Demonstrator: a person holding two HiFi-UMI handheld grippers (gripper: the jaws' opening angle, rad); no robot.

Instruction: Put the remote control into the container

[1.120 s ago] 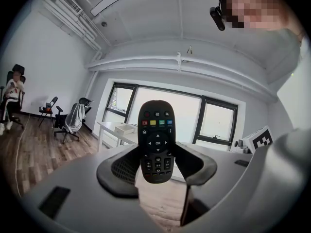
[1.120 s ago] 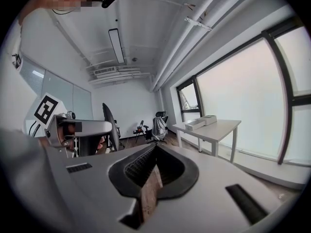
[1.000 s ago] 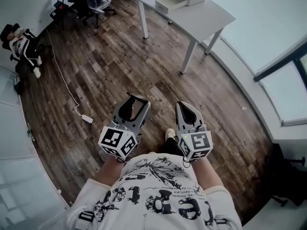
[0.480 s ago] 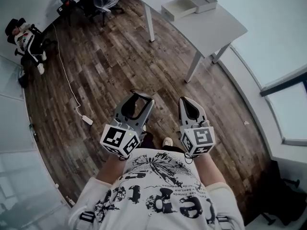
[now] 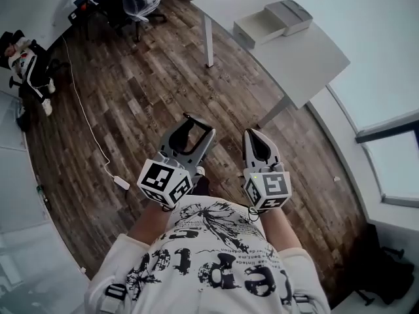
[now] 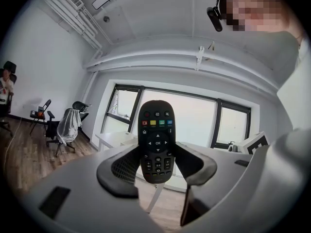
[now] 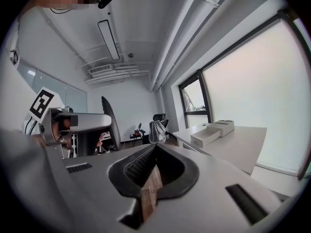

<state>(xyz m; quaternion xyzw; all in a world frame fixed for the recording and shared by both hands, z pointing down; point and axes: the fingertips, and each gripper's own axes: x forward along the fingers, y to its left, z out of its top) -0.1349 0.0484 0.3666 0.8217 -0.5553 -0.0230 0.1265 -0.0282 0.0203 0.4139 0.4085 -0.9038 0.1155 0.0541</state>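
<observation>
My left gripper [image 6: 156, 165] pinches the remote control [image 6: 156, 130] by its lower end, so its buttoned face stands upright and most of its length sticks clear of the jaws, ready, I judge, to go in end-first. My right gripper [image 7: 154, 150] has its jaws pressed together on nothing, idle beside the left near the middle of the head view. The container [image 5: 260, 28], an open shallow box, sits on the white table [image 5: 308, 64] in the upper right of the frame, well apart from both grippers, so I judge crossing the wooden floor [image 5: 131, 110] comes first
</observation>
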